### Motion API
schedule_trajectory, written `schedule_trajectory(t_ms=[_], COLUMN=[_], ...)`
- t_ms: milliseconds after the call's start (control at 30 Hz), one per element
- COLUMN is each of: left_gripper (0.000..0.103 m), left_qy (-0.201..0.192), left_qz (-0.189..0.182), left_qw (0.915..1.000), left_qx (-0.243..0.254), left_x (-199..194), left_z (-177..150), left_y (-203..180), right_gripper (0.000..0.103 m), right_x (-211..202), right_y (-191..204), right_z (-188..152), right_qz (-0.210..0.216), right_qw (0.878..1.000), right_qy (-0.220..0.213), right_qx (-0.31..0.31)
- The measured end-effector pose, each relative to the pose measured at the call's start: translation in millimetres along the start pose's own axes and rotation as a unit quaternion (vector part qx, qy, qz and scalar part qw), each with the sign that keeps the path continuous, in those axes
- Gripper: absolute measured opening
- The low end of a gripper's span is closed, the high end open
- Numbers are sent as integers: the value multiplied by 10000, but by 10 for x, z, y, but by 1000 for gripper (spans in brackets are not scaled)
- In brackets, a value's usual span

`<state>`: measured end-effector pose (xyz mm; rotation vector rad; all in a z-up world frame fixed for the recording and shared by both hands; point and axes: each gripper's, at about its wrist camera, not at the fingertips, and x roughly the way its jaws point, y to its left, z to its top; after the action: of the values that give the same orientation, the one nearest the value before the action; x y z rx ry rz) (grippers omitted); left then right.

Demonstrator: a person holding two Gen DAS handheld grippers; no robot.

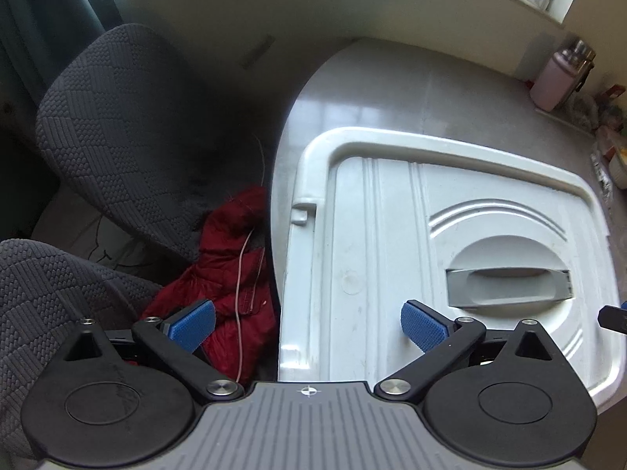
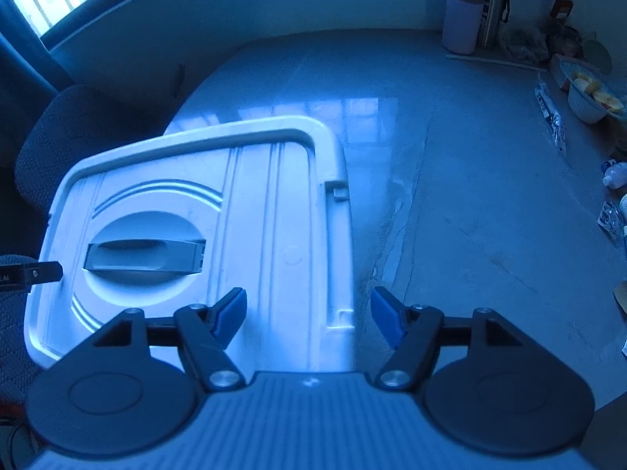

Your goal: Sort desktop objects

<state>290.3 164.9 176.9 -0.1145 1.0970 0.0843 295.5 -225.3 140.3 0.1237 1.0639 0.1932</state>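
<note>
The grey table (image 2: 450,203) carries a white storage box with its lid (image 2: 254,203) closed, and this box lies at the near left part of the table, close to the rounded edge. The lid's long sides run away from the cameras, and the grey handle (image 2: 145,256) sits across them in an oval recess.

The left gripper (image 1: 309,327) is wide open and empty; it straddles the left edge of the lid (image 1: 431,235), with one blue pad over the lid and the other over the red jacket (image 1: 235,286) below the table. The right gripper (image 2: 309,313) is also open and empty, and it straddles the right edge of the lid, just beside the latch tab (image 2: 339,192).

So each gripper is near its own side of the box. The small objects to sort, a bowl (image 2: 591,98) and bottles (image 2: 470,11), lie far to the right, nearer to the right gripper. I judge the lid must come off first.
</note>
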Motion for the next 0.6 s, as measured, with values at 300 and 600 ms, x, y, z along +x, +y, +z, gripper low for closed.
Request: schedule_trajectory(t_ms=[300, 600], left_gripper=[102, 102], left_qy=[-882, -1974], left_qz=[-191, -182], left_qw=[9958, 9799], left_qx=[-175, -237], left_x=[-385, -787], left_z=[-542, -1377], left_y=[88, -35], right_gripper=[83, 89], right_x=[-405, -625], right_y=[168, 295], right_z=[-455, -1230], right_qz=[-75, -182], right_qw=[9967, 9883], right_qy=[-807, -1461], right_qx=[-2, -392])
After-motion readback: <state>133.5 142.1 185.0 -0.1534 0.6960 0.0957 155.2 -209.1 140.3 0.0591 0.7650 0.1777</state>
